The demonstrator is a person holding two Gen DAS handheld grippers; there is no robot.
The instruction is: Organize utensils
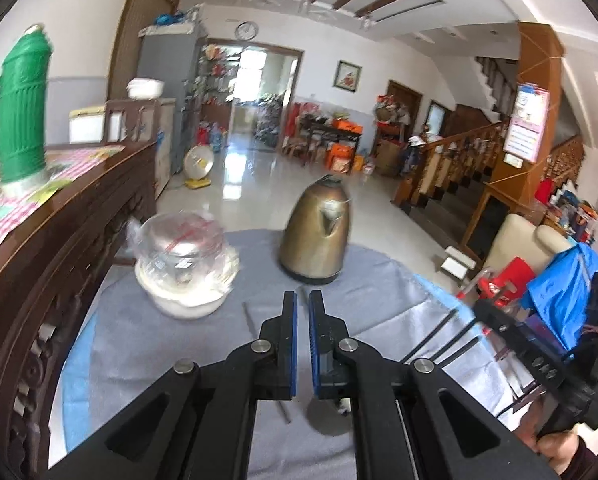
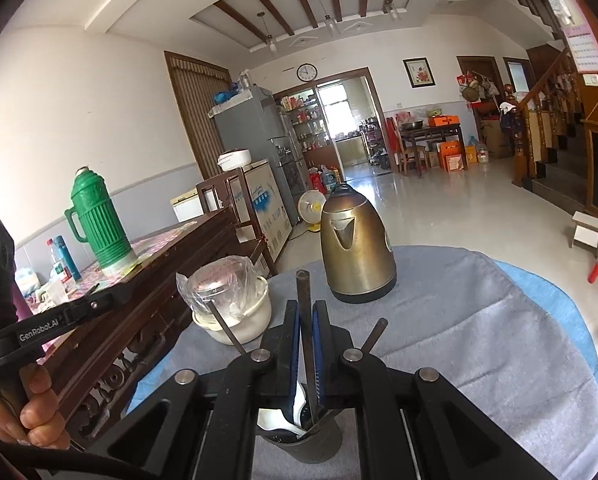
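My right gripper (image 2: 306,306) is shut on a dark chopstick (image 2: 302,286) that stands upright between the blue pads. Its lower end goes into a grey cup (image 2: 299,446) under the jaws, which also holds a white spoon (image 2: 277,420). Two more dark chopsticks (image 2: 227,330) lean out to either side. My left gripper (image 1: 303,300) is shut with nothing between its pads, low over the grey cloth (image 1: 379,292). One thin chopstick (image 1: 247,314) lies on the cloth just left of it. A grey rounded thing (image 1: 327,416) shows beneath the jaws, mostly hidden.
A brass kettle (image 1: 317,236) stands at the far side of the round table. A white bowl with a plastic-wrapped glass (image 1: 187,264) sits at the far left. A dark wooden sideboard (image 1: 59,240) with a green thermos (image 1: 21,108) borders the table's left side.
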